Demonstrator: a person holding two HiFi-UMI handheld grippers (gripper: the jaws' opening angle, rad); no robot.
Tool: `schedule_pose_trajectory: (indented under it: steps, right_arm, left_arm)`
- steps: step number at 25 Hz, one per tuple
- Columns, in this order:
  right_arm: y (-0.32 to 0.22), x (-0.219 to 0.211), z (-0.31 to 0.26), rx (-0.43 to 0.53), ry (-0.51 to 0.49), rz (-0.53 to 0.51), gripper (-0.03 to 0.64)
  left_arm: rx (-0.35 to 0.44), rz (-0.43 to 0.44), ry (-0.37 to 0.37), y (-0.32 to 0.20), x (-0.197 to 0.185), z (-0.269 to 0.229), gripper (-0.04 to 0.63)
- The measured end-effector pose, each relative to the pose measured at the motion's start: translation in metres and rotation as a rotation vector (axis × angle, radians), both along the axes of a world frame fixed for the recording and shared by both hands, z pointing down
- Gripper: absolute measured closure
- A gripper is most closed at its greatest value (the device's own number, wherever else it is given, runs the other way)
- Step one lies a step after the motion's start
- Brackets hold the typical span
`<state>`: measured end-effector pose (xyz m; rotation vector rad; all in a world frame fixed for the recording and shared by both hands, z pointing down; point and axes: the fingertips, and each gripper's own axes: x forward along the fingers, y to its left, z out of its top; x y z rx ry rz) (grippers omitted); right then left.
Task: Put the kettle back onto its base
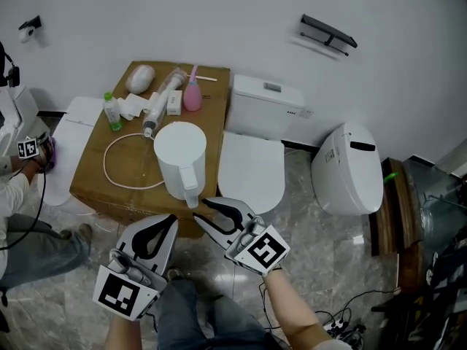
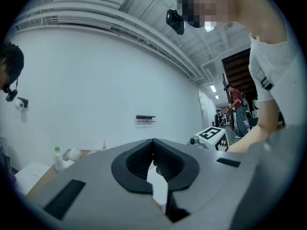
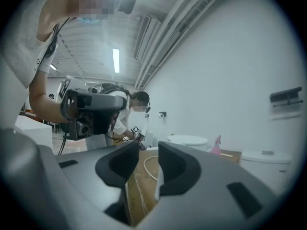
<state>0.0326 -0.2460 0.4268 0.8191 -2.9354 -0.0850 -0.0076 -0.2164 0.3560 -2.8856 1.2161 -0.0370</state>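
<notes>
We are holding left gripper [image 1: 174, 220] fingers pressed together, right gripper [image 1: 201, 211] fingers spread, empty, white kettle [image 1: 180, 159] standing on cardboard box [image 1: 95, 177] beside toilet [image 1: 252, 162], marble floor [image 1: 321, 257], white wall [image 1: 241, 13].

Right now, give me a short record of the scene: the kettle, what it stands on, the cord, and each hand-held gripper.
kettle: white plastic jug kettle, upright, lid on, handle toward the person
support: brown cardboard box
base: none distinguishable under the kettle
cord: white cable loop lying on the box, left of the kettle
left hand-held gripper: shut, empty, short of the kettle
right hand-held gripper: open, empty, close to the handle, no contact visible
beside box: white toilet, lid down
</notes>
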Motion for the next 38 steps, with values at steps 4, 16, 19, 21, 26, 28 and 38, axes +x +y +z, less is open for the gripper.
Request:
schedule_pose_trajectory:
  steps: [4,16,19,21,26,28,38]
  right_arm:
    - [0.024,0.002,-0.052,0.014,-0.082,-0.023,0.562]
    - [0.077,0.013,-0.142,0.060,-0.133,-0.029,0.609]
    - [0.084,0.014,-0.154,0.058,-0.148,-0.032,0.609]
    - [0.088,0.013,-0.158,0.062,-0.151,-0.038,0.609]
    - [0.096,0.012,-0.163,0.064,-0.166,-0.048,0.609]
    - [0.096,0.014,-0.164,0.062,-0.166,-0.049,0.609]
    - [0.092,0.019,-0.171,0.074,-0.164,-0.037,0.609]
  left_arm:
    - [0.017,0.003,0.005,0.010,0.011,-0.028,0.594]
    - [0.052,-0.021,0.023,0.045,0.031,-0.077,0.594]
    - [0.051,-0.035,0.020,0.052,0.030,-0.079,0.593]
    - [0.047,-0.042,0.015,0.055,0.030,-0.078,0.594]
    - [0.040,-0.043,0.017,0.059,0.033,-0.077,0.594]
    - [0.042,-0.041,0.017,0.058,0.035,-0.078,0.594]
    - [0.050,-0.028,0.018,0.055,0.037,-0.084,0.593]
